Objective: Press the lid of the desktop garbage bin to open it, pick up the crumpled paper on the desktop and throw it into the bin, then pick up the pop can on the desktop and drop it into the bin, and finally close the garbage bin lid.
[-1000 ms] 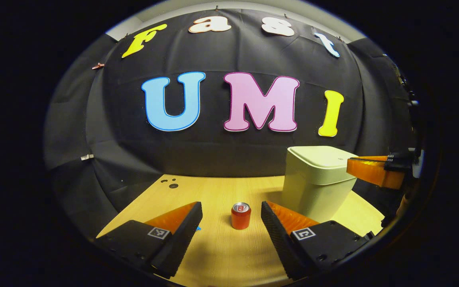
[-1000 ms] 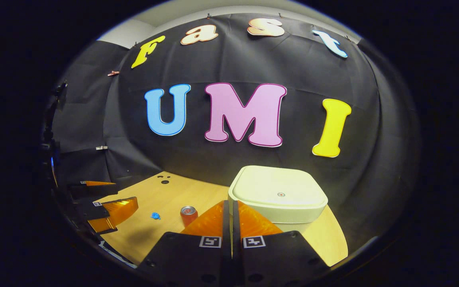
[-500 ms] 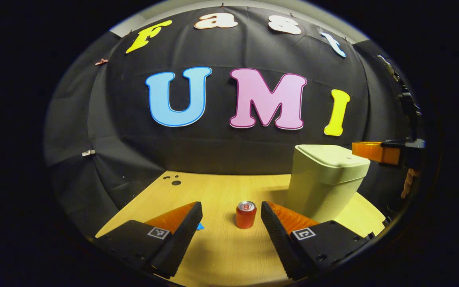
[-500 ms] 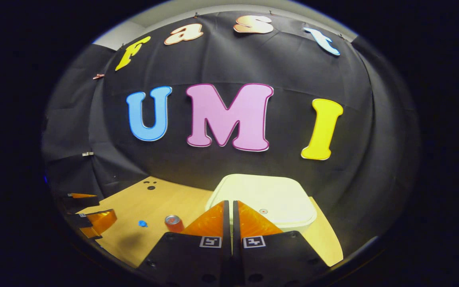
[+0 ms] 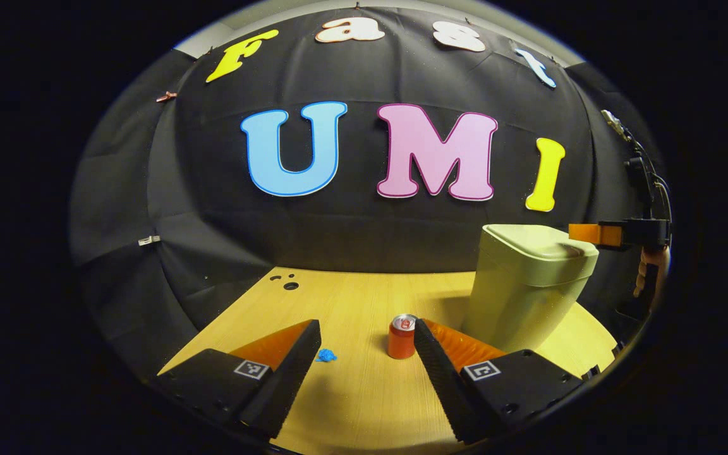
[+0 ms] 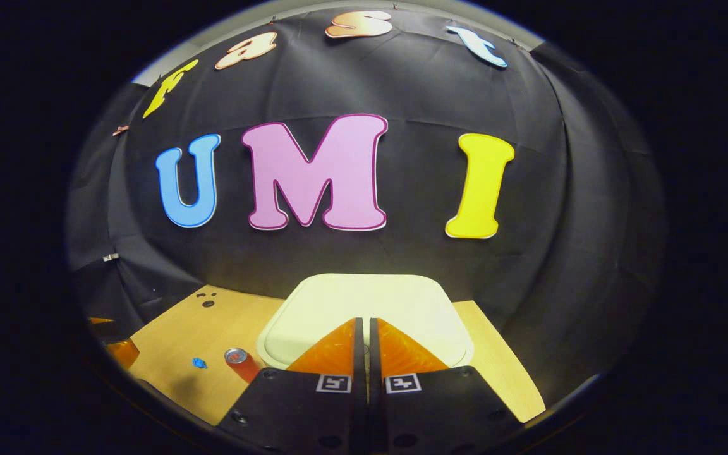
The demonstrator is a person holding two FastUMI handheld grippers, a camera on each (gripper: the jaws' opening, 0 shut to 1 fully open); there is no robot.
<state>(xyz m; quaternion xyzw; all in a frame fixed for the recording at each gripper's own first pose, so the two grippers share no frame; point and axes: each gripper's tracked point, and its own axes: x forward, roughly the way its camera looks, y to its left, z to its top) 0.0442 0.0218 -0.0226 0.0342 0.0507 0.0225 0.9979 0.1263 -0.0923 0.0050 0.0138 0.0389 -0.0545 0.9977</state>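
The pale green bin (image 5: 528, 287) stands on the right side of the wooden table with its lid (image 6: 364, 303) down. My right gripper (image 6: 364, 322) is shut and empty, its tips right over the middle of the lid; whether they touch it I cannot tell. In the left gripper view that gripper (image 5: 585, 232) reaches over the lid from the right. My left gripper (image 5: 364, 338) is open, low over the table. A red pop can (image 5: 402, 337) stands upright just inside its right finger. A small blue crumpled paper (image 5: 325, 355) lies by its left finger.
The wooden table (image 5: 351, 297) has small dark holes (image 5: 289, 285) near its far left corner. Black cloth wall rises right behind the table and bin. A hand (image 5: 645, 272) holds the right gripper at the far right.
My right gripper moved forward and down over the bin lid, which now sits centred under its tips. The left gripper view shifted left, so the can drifted toward the right finger and the paper came into sight.
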